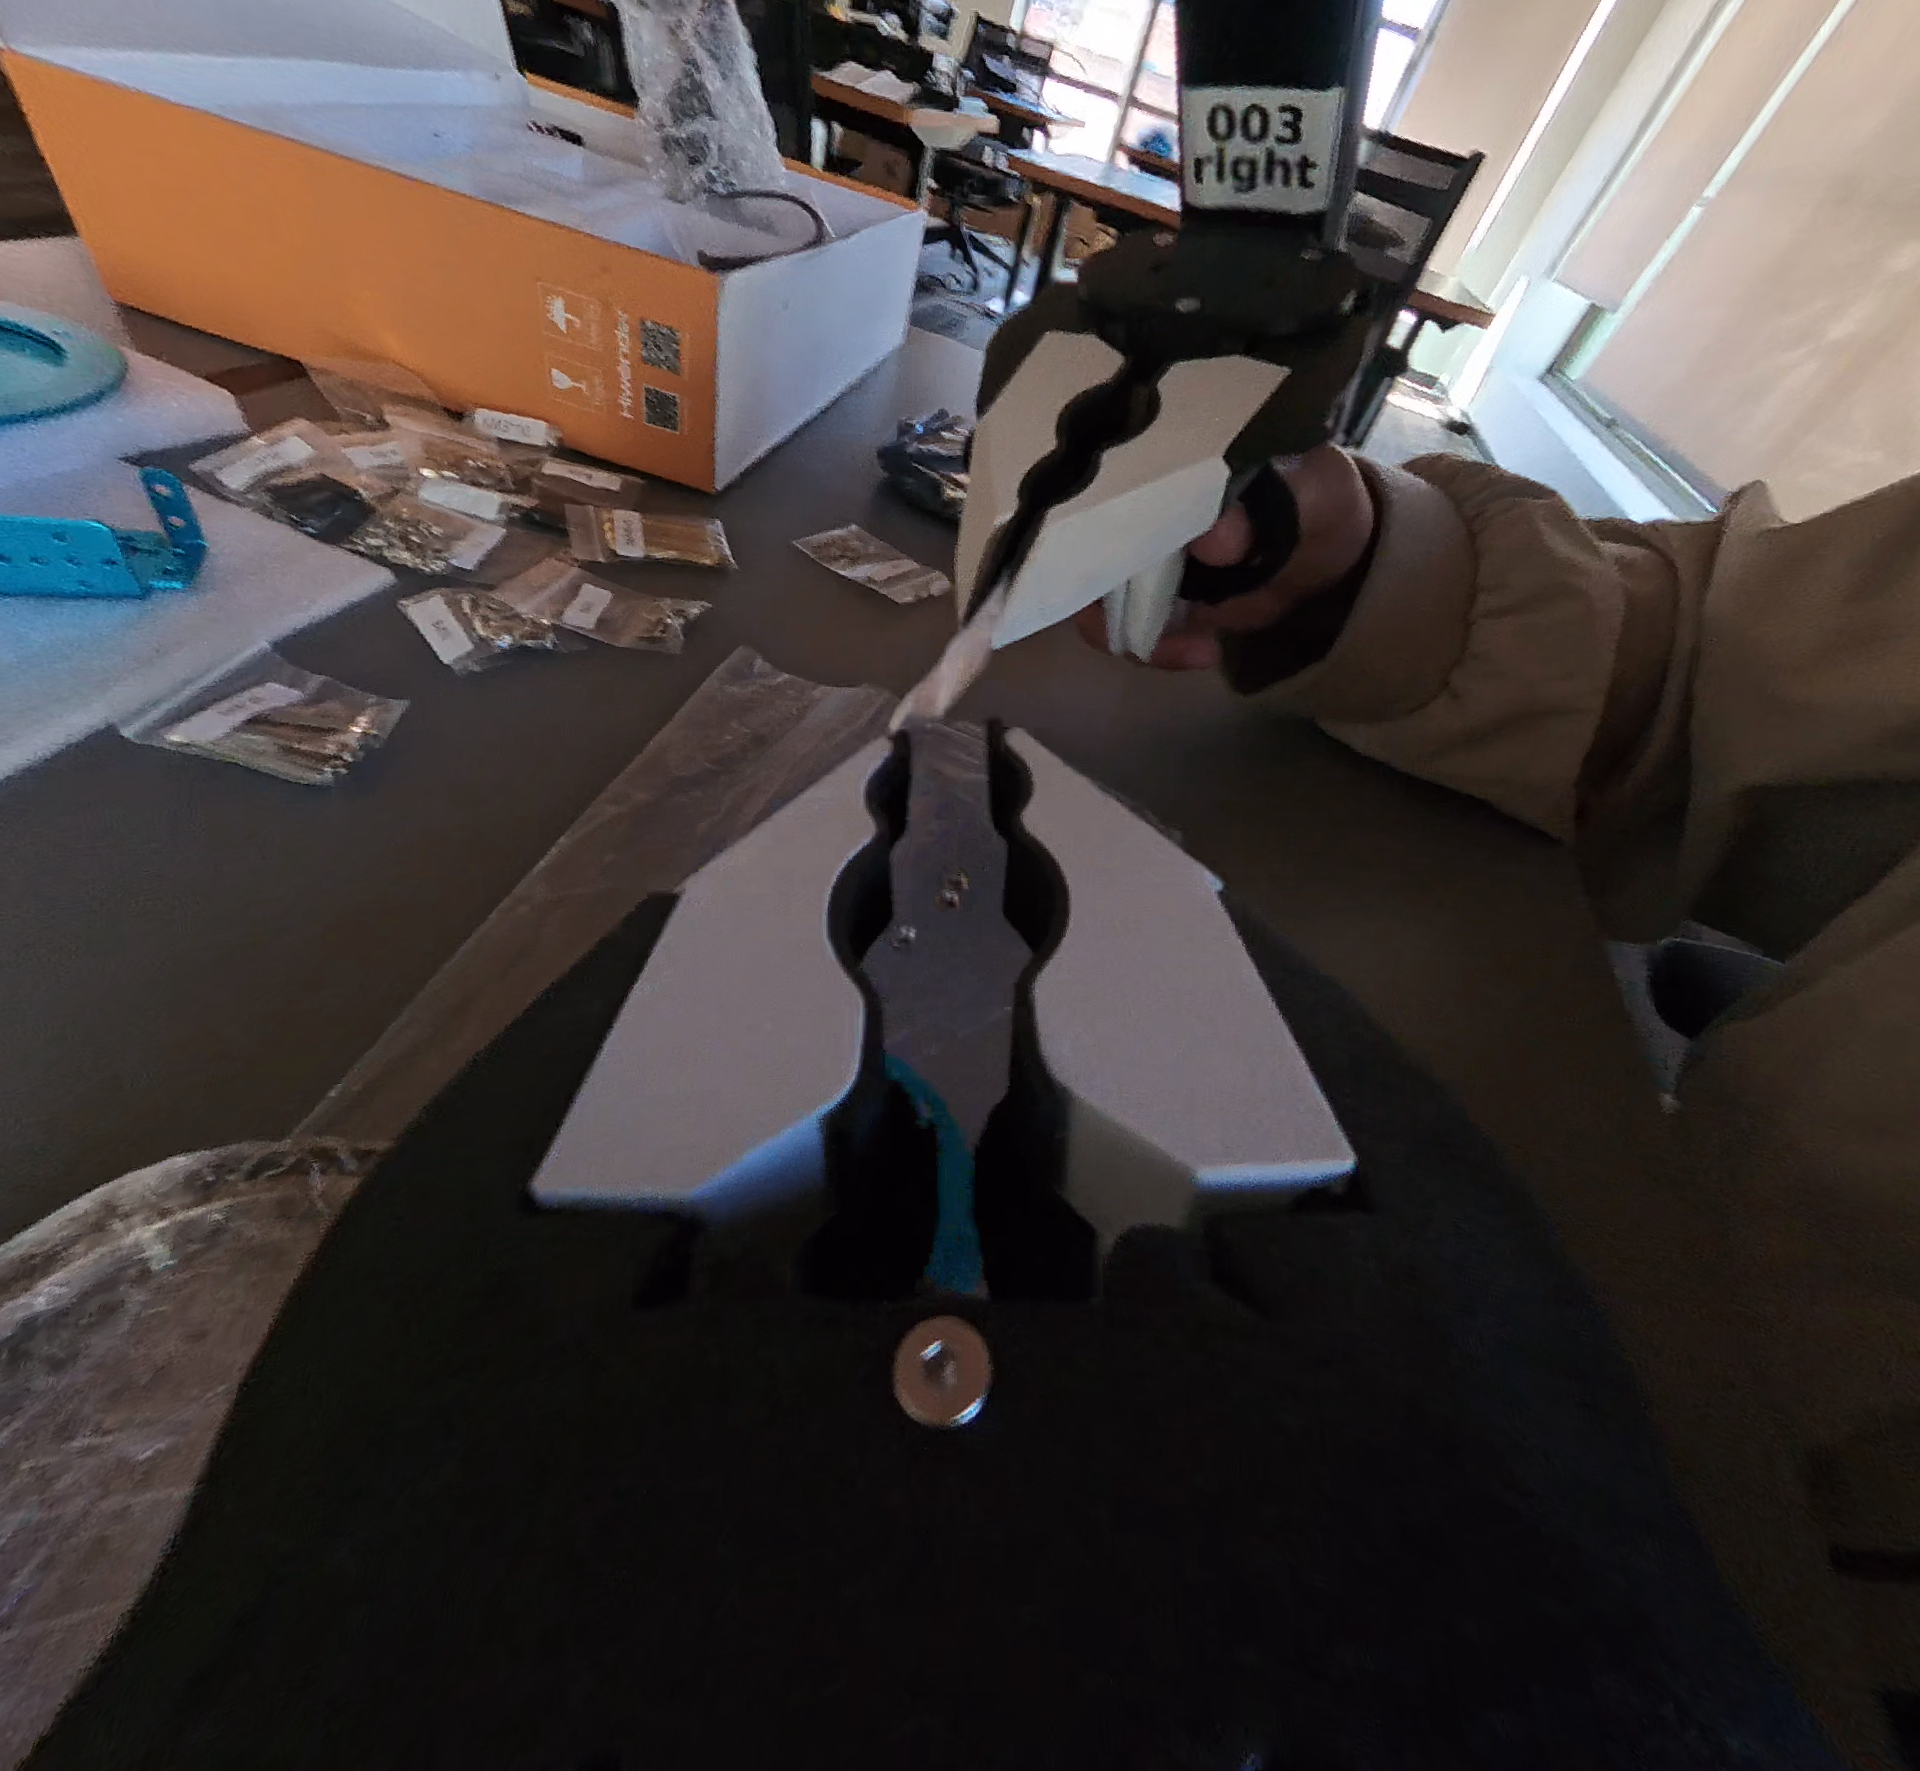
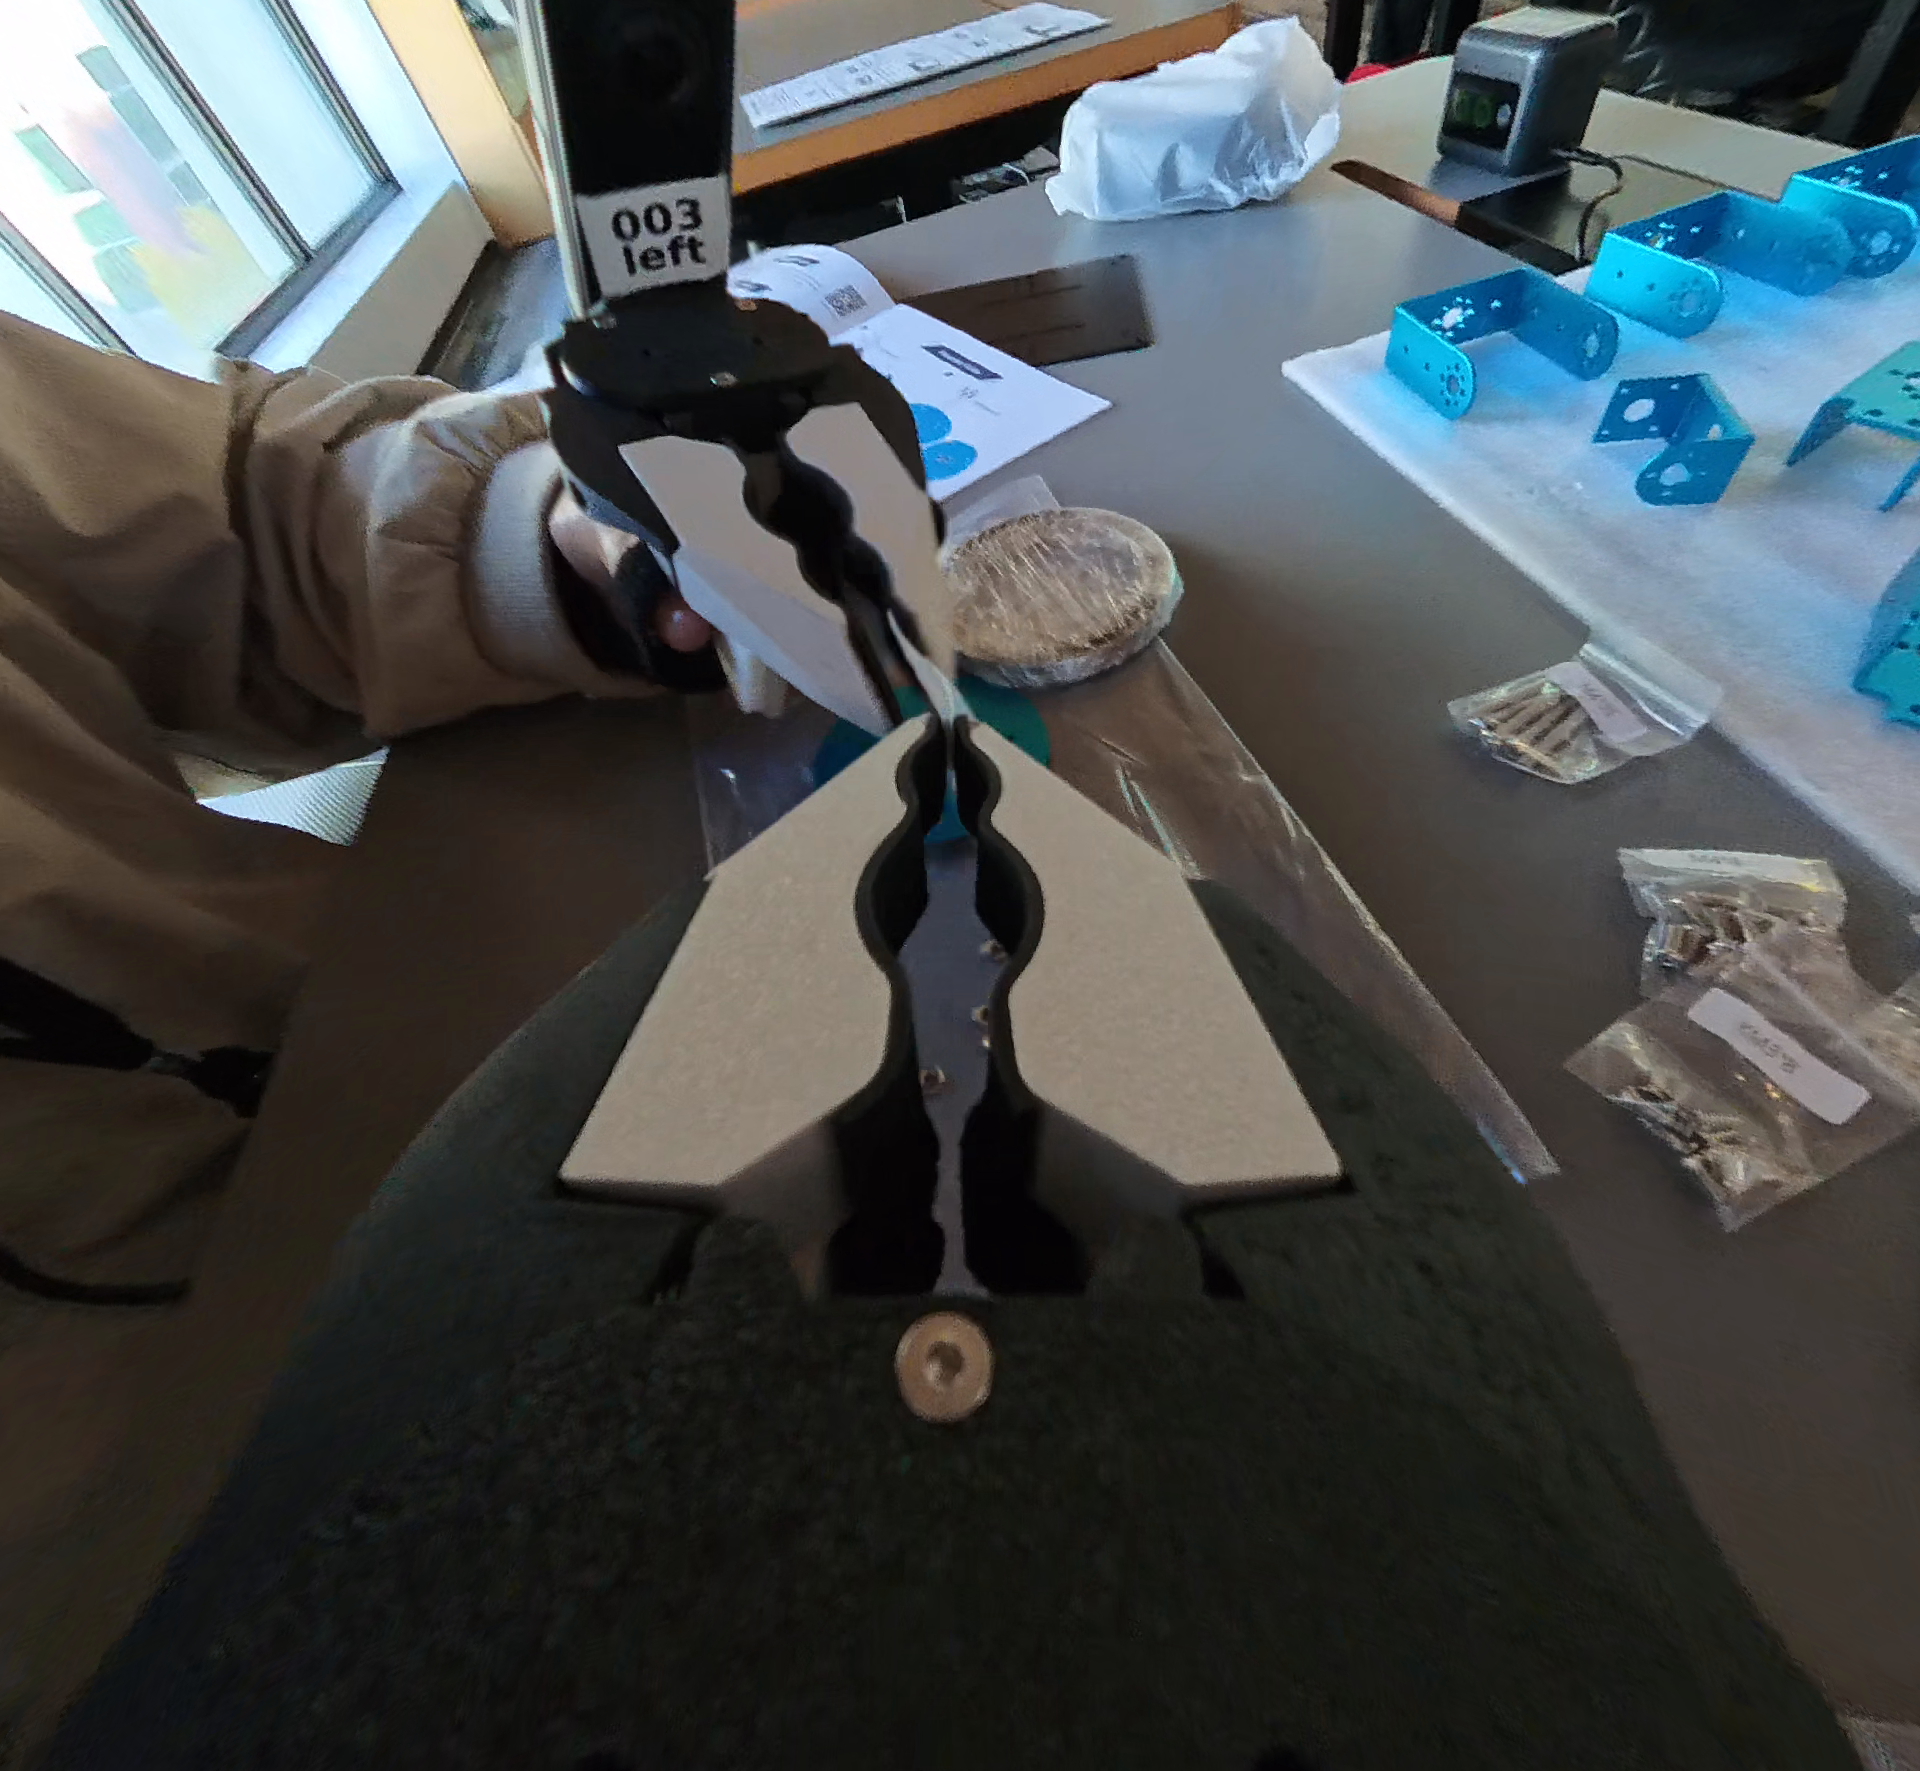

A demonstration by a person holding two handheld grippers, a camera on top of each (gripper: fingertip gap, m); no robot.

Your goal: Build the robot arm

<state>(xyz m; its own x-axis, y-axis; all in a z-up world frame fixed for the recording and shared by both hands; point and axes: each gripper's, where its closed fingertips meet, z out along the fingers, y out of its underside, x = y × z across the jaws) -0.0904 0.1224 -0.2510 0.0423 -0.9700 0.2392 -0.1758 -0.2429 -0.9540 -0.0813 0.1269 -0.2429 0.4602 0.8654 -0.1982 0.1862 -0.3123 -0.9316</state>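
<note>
My left gripper (image 1: 945, 745) and right gripper (image 2: 940, 734) face each other tip to tip above a dark table (image 2: 1351, 578). Both are shut on the same clear plastic bag (image 1: 727, 765), which stretches between them and trails down to the table. The bag holds a teal disc (image 2: 1003, 734) and a few small screws (image 1: 951, 890). In the left wrist view the right gripper (image 1: 982, 604) pinches a twisted strip of the bag. In the right wrist view the left gripper (image 2: 914, 682) pinches it from the far side. A hand in a tan sleeve holds each gripper.
An open orange and white box (image 1: 416, 246) stands at the back left. Several small bags of screws (image 1: 468, 516) lie before it. Blue metal brackets (image 2: 1507, 339) rest on white foam (image 2: 1558, 516). A film-wrapped round disc (image 2: 1049, 599), a booklet (image 2: 966, 371) and a white bag (image 2: 1195, 121) lie nearby. My left and right fingertips are right by each other.
</note>
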